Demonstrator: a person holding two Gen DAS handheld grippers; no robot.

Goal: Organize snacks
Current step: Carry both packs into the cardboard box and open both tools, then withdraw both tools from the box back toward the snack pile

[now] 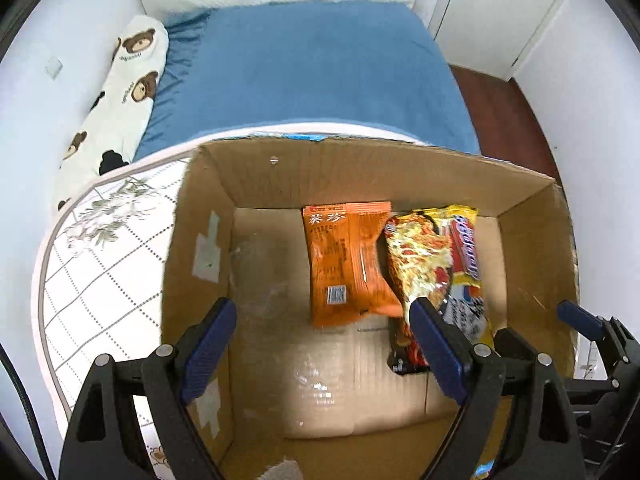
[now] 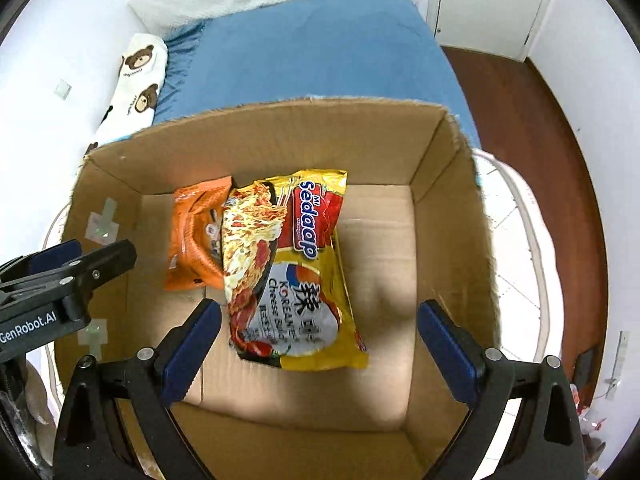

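Observation:
An open cardboard box holds an orange snack packet and a yellow Sedaap noodle packet lying side by side on its floor, the noodle packet partly over the orange one. My left gripper is open and empty above the box's left half. My right gripper is open and empty above the noodle packet. The right gripper's fingers show at the right edge of the left wrist view; the left gripper shows at the left of the right wrist view.
The box stands on a round table with a white checked cloth. Behind it is a bed with a blue sheet and a bear-print bolster. Dark wood floor lies to the right.

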